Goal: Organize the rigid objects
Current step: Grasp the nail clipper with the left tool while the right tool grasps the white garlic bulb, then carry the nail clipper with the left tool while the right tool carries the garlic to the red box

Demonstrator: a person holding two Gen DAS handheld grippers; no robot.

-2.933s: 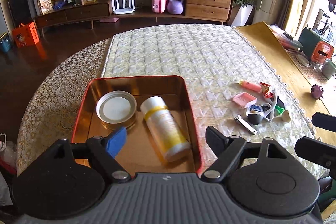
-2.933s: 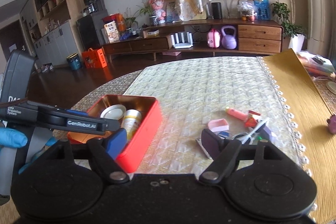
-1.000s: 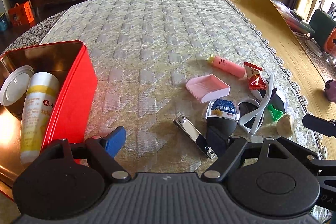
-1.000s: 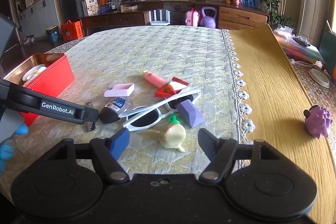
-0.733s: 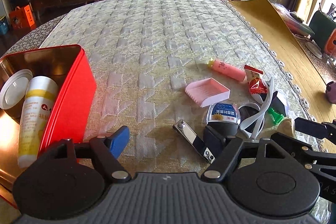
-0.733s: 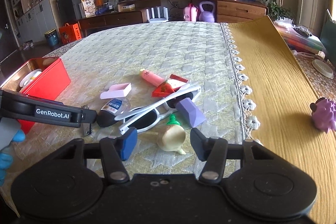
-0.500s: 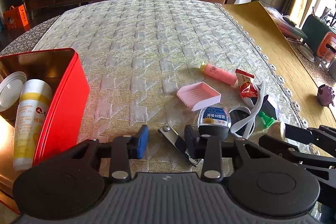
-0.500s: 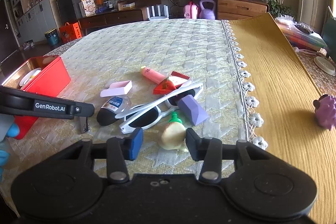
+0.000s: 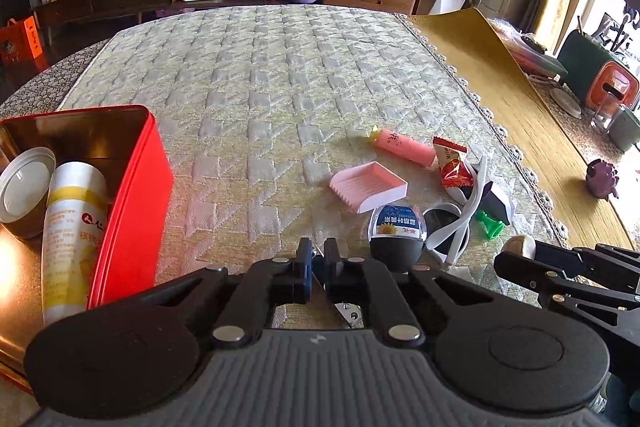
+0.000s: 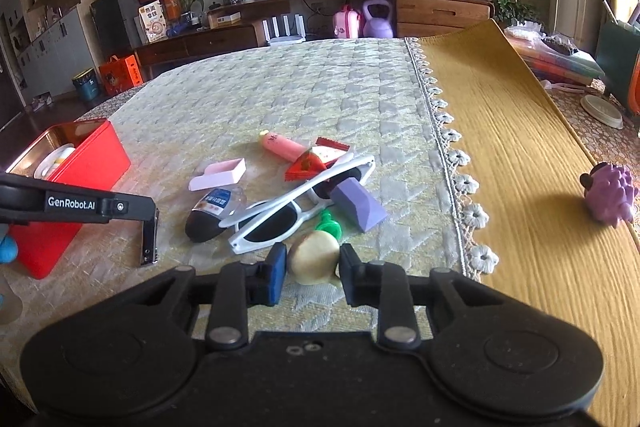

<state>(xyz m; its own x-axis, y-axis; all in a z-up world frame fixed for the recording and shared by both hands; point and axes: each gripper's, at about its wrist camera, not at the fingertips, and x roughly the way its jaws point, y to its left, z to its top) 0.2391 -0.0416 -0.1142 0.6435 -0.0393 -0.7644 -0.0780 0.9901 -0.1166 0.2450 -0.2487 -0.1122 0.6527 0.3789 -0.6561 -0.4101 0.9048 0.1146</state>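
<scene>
— Biggest first? Worktop (image 9: pixel 260 75) under a quilted cloth, stretching ahead of both claws. Red tin (image 9: pixel 132 187) well to the left of the left claw (image 9: pixel 316 267), with a white-and-yellow bottle (image 9: pixel 72 227) lying inside beside a round white-lidded jar (image 9: pixel 24 183).

— And the loose pile? Ahead and to the right of the left claw: white sunglasses (image 10: pixel 296 203), a purple wedge block (image 10: pixel 358 207) touching them, a pink tray (image 9: pixel 368 187), a pink tube (image 9: pixel 404 147), a red snack packet (image 9: pixel 454 167) and a dark capsule with a blue label (image 9: pixel 396 231).

— Left claw? Closed on the metal nail clipper (image 10: pixel 149 239), fingers nearly together; from the right wrist view, clipper hanging down from that claw's tip, lower end at or just above the cloth, cannot tell which.

— Right claw (image 10: pixel 313 267)? Clamped on the cream onion-shaped toy (image 10: pixel 314 257), pinched from both sides, green top (image 10: pixel 330 225) pointing away toward the sunglasses. Off to its right, well apart, a purple toy (image 10: pixel 610 195) on the yellow cloth (image 10: pixel 520 147).
</scene>
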